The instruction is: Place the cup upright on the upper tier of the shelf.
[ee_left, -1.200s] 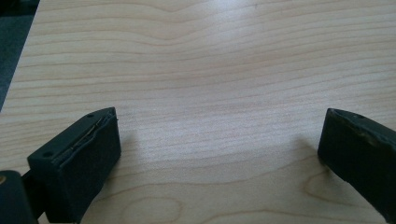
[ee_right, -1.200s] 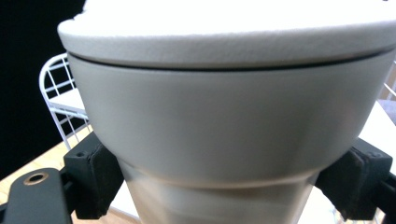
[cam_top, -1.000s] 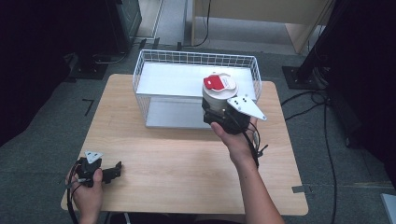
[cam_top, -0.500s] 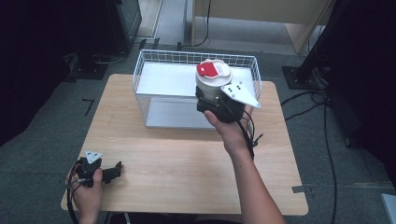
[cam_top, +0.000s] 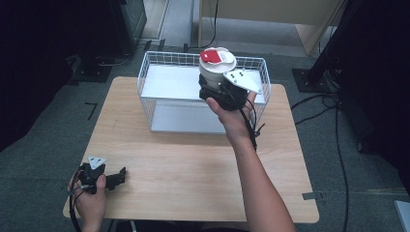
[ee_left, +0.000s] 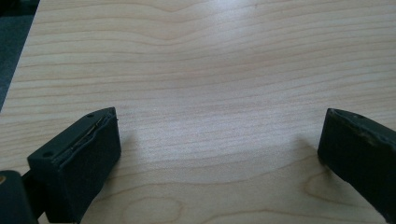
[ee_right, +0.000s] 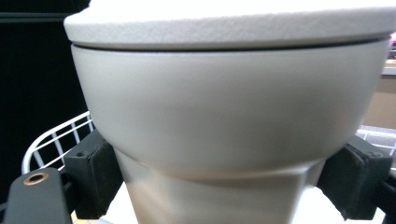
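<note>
A white cup-shaped container [cam_top: 216, 67] with a white lid bearing a red patch hangs upright over the white wire basket [cam_top: 159, 63]. My right gripper [cam_top: 218, 89] is shut on its lower body, and the container [ee_right: 229, 116] sits wide between the two black pads [ee_right: 95, 177]. My left gripper [cam_top: 116, 178] rests near the table's front left corner in a hand. Its jaws stand wide apart over bare wood, one fingertip [ee_left: 77, 158] at each side of the left gripper view, with nothing between them.
The wire basket stands at the back middle of the wooden table [cam_top: 193, 164], with a white floor inside. Black stands and cables [cam_top: 333, 96] lie on the grey floor to the right. A wooden cabinet [cam_top: 270, 19] stands behind.
My right gripper has carried the container leftward and farther back, from the basket's right side to over its rear middle. The left gripper has not moved.
</note>
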Action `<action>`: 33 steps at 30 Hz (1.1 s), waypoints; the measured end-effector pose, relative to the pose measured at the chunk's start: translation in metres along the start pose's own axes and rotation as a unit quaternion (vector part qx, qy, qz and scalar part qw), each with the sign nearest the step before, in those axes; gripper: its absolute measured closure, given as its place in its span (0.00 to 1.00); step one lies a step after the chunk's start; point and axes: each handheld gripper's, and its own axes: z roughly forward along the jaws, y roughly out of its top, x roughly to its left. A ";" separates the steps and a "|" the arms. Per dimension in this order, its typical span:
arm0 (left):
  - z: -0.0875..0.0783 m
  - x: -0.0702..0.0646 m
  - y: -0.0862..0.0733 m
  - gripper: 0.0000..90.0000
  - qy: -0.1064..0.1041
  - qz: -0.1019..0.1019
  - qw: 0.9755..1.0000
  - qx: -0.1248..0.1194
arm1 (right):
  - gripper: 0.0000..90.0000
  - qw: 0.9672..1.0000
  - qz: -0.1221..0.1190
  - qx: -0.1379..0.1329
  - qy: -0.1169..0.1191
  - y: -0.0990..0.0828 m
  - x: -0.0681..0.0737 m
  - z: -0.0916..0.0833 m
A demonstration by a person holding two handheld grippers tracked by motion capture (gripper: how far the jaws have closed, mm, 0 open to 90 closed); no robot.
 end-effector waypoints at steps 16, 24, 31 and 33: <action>0.000 0.000 0.000 0.00 0.000 -0.001 1.000 -0.001 | 0.14 0.999 -0.009 0.010 -0.030 0.000 -0.009 0.050; 0.000 0.000 0.000 0.00 0.000 0.000 1.000 0.000 | 0.14 0.999 -0.016 0.015 -0.037 0.000 -0.005 0.071; 0.000 0.000 0.000 0.00 0.000 -0.001 1.000 -0.001 | 0.14 0.999 -0.011 0.020 -0.046 -0.006 -0.006 0.081; 0.000 0.000 0.000 0.00 0.000 -0.001 1.000 -0.001 | 0.14 0.999 -0.009 0.020 -0.047 -0.007 -0.007 0.081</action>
